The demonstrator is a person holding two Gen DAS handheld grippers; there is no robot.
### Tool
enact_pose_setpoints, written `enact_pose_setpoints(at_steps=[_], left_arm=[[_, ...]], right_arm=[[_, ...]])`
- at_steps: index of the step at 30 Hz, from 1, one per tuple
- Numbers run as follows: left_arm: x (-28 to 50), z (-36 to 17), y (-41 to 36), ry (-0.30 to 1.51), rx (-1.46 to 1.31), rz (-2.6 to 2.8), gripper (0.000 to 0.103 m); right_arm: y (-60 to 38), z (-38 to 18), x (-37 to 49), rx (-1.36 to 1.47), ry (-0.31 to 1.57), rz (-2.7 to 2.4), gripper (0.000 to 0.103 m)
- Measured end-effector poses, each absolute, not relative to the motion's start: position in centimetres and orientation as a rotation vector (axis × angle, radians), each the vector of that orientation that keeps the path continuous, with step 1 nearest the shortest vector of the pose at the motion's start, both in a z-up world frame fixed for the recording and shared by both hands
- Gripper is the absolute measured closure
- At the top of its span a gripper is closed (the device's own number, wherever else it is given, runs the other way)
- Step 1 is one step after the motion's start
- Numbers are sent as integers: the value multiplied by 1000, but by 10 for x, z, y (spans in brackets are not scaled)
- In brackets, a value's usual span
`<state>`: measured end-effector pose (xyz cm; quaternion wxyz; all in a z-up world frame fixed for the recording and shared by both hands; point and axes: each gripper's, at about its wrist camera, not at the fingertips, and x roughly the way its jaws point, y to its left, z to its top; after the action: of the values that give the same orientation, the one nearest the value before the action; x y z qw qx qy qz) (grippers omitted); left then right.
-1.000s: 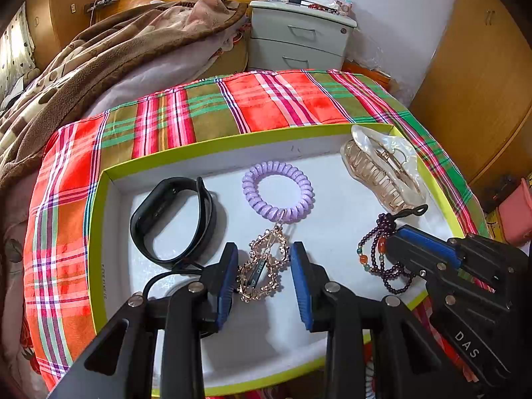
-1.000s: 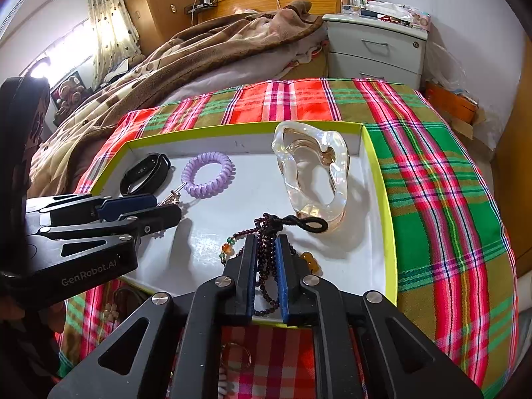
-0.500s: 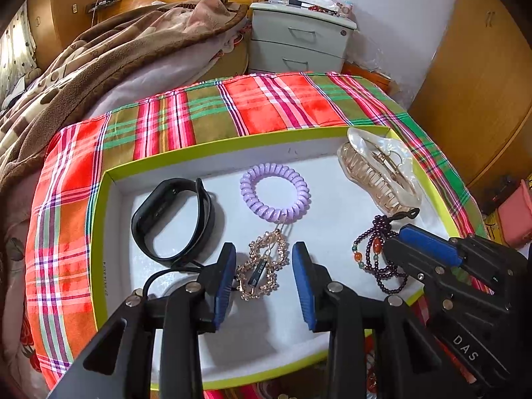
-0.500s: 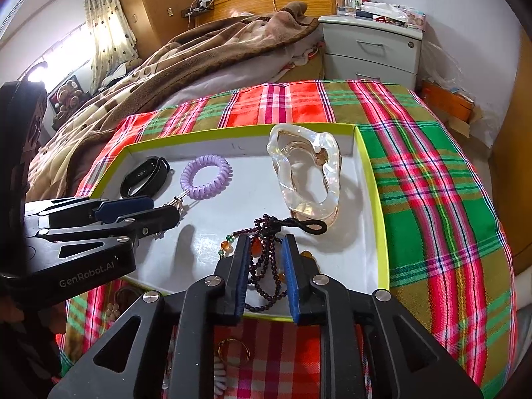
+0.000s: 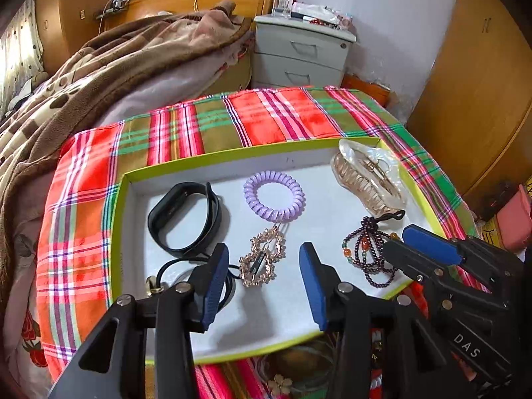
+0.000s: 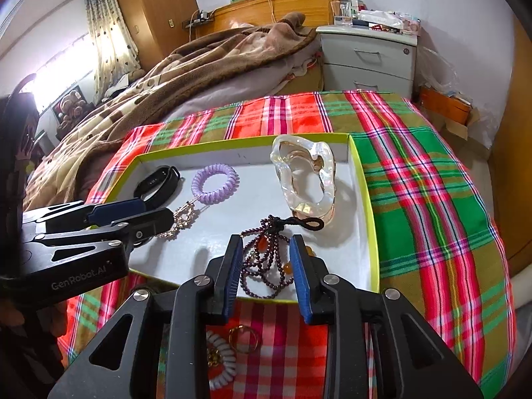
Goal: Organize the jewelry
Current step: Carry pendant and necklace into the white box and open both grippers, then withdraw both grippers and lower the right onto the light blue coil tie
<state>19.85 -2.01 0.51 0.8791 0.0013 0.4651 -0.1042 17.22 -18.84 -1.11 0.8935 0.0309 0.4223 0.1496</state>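
A white tray with a lime rim [image 5: 232, 151] [image 6: 364, 183] holds a black band [image 5: 184, 219] [image 6: 156, 181], a purple coil hair tie [image 5: 274, 196] [image 6: 215, 183], a gold clip [image 5: 262, 261] [image 6: 181, 219], a clear claw clip [image 5: 369, 176] [image 6: 304, 179] and a dark bead bracelet [image 5: 369, 256] [image 6: 266, 262]. My left gripper [image 5: 264, 279] is open and empty, just behind the gold clip. My right gripper [image 6: 266, 266] is open, its fingers either side of the bead bracelet, which lies on the tray.
The tray lies on a plaid cloth [image 6: 425, 179]. In front of the tray lie a white coil tie [image 6: 222, 362] and a gold ring [image 6: 244, 334]. A black hair elastic [image 5: 173, 266] lies in the tray's near left. A bed and a nightstand [image 6: 369, 56] stand behind.
My right gripper opened and let go of the bead bracelet, which now rests on the tray. My left gripper opened wider and drew back a little from the gold clip.
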Motion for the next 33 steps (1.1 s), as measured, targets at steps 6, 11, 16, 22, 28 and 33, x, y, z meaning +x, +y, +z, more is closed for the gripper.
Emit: enact_pose_setpoints(at_steps=[6,11,16,22,28,33], left_arm=[[181,17,-15,937,-12,-205,57],[163,22,-13,913,-9,-189,57],[143,24,-9,896,-22,-187,57],[119,25,2,864,-60,-178,57],[100,16,14,869,-96,-180,57],[88,6,25,882,-120,-180,57]], right_arm=[[-190,-5,161,69,852,307,69],[-190,2,148,59,821,306,68],[-190,7,134,50,795,317,68],[-195,5,112,47,785,320,68],[-201,-7,101,71,827,334,68],[-196,-19,92,49,870,354,68]])
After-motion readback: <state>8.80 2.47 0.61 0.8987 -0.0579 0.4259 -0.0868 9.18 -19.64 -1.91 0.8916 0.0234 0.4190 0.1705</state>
